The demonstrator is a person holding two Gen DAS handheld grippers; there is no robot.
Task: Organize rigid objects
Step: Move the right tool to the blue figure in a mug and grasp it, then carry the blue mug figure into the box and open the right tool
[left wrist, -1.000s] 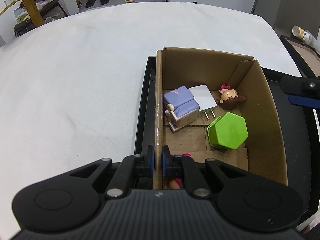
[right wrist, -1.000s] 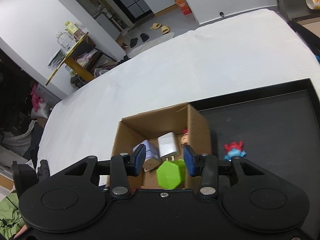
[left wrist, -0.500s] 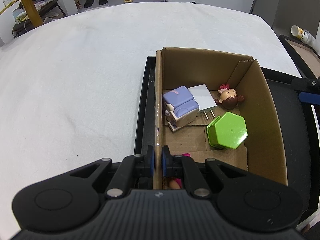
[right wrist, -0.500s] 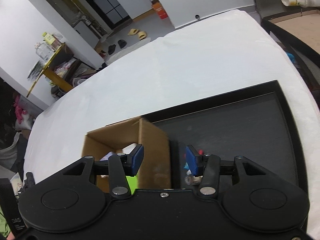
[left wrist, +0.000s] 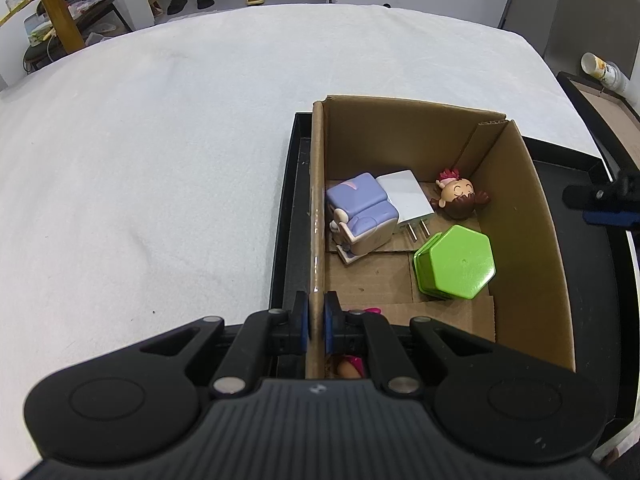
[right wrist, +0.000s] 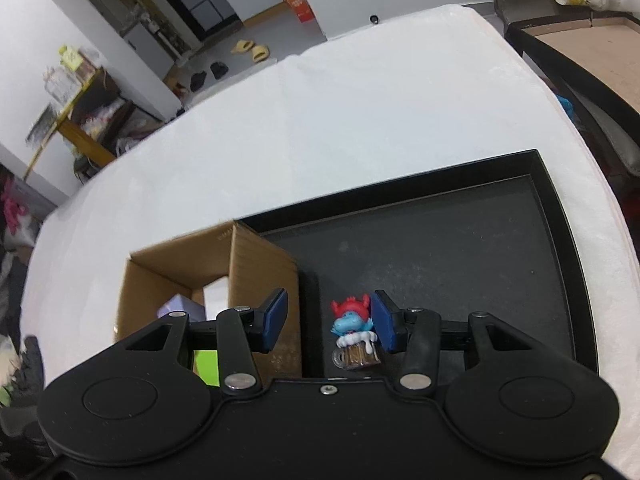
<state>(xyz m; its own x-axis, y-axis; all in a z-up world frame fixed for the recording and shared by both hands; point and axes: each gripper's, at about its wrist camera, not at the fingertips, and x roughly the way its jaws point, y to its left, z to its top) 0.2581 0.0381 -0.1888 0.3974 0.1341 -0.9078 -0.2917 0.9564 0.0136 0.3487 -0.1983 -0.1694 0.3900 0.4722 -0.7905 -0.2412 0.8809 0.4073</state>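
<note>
Left wrist view steeply down into cardboard box (left wrist: 520, 208), right wrist view beside it, both sharing box and black tray (right wrist: 460, 240)

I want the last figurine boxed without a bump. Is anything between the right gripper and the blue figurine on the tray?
Nothing visible. The blue figurine with red hair stands alone on the black tray, between the open fingers of the right gripper, nearer the right finger. The cardboard box wall stands to its left.

An open cardboard box (left wrist: 516, 216) stands at the left end of a black tray (right wrist: 460, 248), holding a purple-and-cream toy (left wrist: 362, 212), a white plug adapter (left wrist: 406, 196), a smiling doll figure (left wrist: 458, 196) and a green hexagonal container (left wrist: 456, 268). A small blue figure with a red cap (right wrist: 354, 332) stands upright on the tray floor just right of the box.
</note>
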